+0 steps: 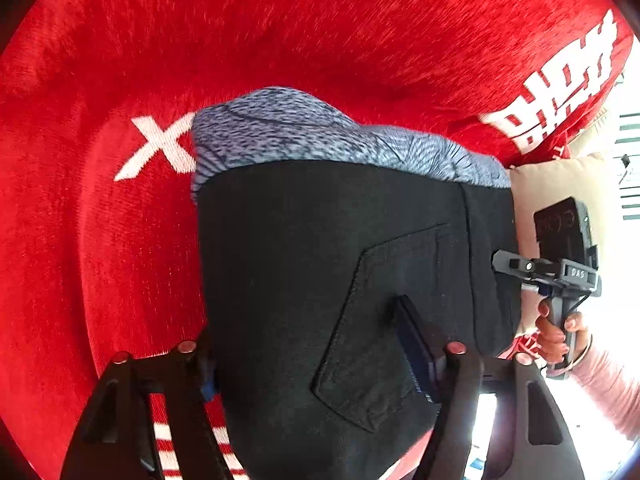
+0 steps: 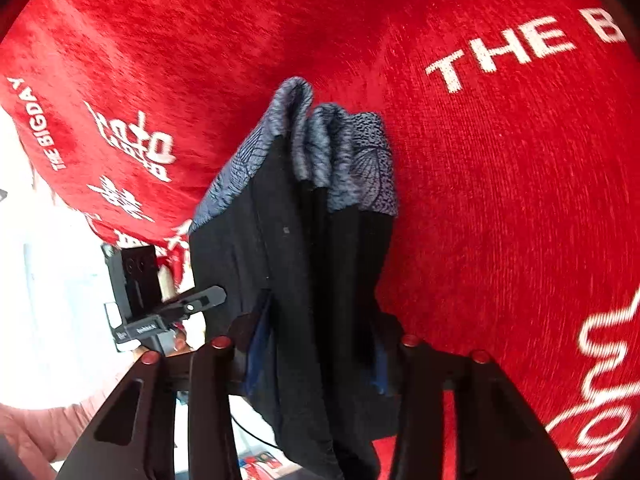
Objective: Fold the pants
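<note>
Left claw (image 1: 316,364) straddles black pants (image 1: 304,264) on red blanket (image 1: 100,220).

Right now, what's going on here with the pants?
A person holds a claw in each hand, working black pants with a blue-grey patterned waistband over a red blanket. The left claw straddles the pocket end; the right claw has bunched black cloth between its pads. The fold is not finished.
</note>
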Demonstrator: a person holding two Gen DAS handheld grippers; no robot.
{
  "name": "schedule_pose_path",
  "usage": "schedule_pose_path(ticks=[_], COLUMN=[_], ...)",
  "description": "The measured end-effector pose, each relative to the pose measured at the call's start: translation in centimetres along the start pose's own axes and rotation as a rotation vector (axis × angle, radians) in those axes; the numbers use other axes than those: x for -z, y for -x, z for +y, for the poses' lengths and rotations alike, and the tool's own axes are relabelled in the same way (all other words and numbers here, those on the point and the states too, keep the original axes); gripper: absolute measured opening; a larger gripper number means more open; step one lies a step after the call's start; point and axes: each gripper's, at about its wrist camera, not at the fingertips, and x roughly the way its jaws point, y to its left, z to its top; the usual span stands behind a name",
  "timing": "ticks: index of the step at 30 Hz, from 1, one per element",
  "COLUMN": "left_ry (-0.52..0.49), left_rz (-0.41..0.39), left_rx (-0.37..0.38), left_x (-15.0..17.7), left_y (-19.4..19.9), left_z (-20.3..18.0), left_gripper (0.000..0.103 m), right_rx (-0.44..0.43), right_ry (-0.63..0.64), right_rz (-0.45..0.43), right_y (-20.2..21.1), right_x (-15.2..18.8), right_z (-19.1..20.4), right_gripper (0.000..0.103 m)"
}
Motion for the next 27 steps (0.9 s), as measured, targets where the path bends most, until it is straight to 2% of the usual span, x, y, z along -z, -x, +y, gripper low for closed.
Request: schedule_pose_path(ticks=[8,15,21,27], left_ry=[-0.007,0.016,0.041,0.04], left_rz=[-0.027,-0.058,-0.047,-0.029], left_rx=[-0.002,-0.009,-0.005,-0.02], left_x=[1.9,6.1,10.1,12.8], left_y=[2.9,4.9,4.1,1.2], left_z=[-2.1,-3.8,-3.2,-2.5], left_gripper=[0.068,0.068,0.068,0.068], right_rx=[-0.064,-0.075,-0.056,-0.031], right_ry=[-0.013,0.036,0.035,-0.015], right_rz=[0.014,0.043,0.047,0.033], right_y=[2.1,3.9,4.1,3.8], right_x=[2.2,5.3,8.8,12.0], right_z=[1.3,3.5,3.1,0.1], right_gripper=[0.042,0.041,0.041,0.042])
